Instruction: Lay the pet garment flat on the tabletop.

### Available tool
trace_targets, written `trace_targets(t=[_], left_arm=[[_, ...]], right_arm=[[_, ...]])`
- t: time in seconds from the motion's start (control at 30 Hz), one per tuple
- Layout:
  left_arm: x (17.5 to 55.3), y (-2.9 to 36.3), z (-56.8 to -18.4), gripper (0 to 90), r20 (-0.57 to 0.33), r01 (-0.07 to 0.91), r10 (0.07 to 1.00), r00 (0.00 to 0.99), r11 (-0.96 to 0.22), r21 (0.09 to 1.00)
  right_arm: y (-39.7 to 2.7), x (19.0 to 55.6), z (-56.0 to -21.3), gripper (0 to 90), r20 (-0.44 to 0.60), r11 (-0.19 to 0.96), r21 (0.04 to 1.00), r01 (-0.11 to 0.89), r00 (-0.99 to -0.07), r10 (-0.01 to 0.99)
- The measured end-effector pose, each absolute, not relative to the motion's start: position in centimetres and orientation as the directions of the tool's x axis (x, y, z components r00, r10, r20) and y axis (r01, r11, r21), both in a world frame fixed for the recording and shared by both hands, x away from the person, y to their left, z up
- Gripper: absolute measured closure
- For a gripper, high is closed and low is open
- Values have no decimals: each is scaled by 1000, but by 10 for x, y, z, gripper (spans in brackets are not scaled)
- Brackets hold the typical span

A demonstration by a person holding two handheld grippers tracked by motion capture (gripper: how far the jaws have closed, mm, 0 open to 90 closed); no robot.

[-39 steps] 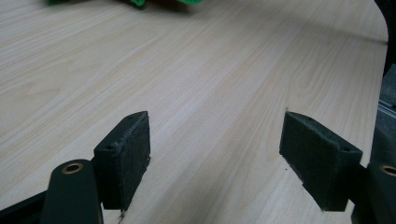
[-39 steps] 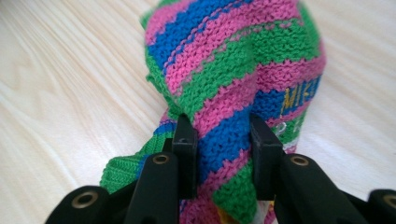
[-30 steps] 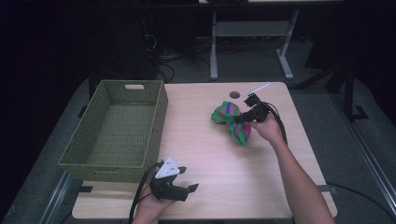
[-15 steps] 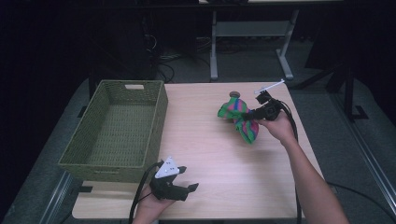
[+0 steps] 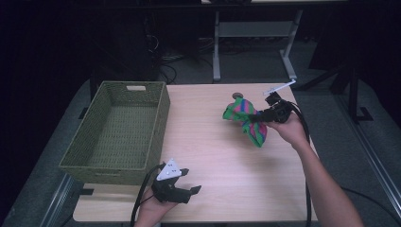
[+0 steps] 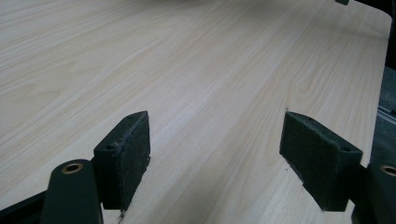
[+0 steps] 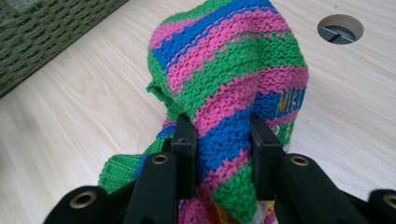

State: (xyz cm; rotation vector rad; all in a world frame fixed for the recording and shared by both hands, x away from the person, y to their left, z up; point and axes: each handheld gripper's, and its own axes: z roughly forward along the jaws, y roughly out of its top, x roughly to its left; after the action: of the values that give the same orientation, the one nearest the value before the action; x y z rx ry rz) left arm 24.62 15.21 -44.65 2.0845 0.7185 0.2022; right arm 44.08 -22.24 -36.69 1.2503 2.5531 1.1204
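While the right hand-held gripper (image 5: pixel 257 117) hangs over the far right part of the tabletop (image 5: pixel 213 156), its jaws are clamped on a knitted cloth (image 5: pixel 248 120) striped in green, pink and blue, and the right gripper view shows the two black pads (image 7: pixel 184 140) pinching a fold of the cloth (image 7: pixel 229 88) between them. Most of the fabric droops from that grip, bunched and lifted clear of the wood, with a round grommet hole (image 7: pixel 340 29) just behind it. Over at the near edge, the left hand-held gripper (image 5: pixel 189 191) rests low with jaws spread wide, nothing between them but bare wood. A green woven basket (image 5: pixel 118 132) sits on the left side, well apart from the cloth.
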Motion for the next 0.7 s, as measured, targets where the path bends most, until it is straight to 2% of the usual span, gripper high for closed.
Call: trace_targets(t=[0.7], left_arm=[[245,151,-446,242,-123,414,564,816,-424,805]], right_arm=[[-220,407,-360,682,184,437,698,567,-732,656]])
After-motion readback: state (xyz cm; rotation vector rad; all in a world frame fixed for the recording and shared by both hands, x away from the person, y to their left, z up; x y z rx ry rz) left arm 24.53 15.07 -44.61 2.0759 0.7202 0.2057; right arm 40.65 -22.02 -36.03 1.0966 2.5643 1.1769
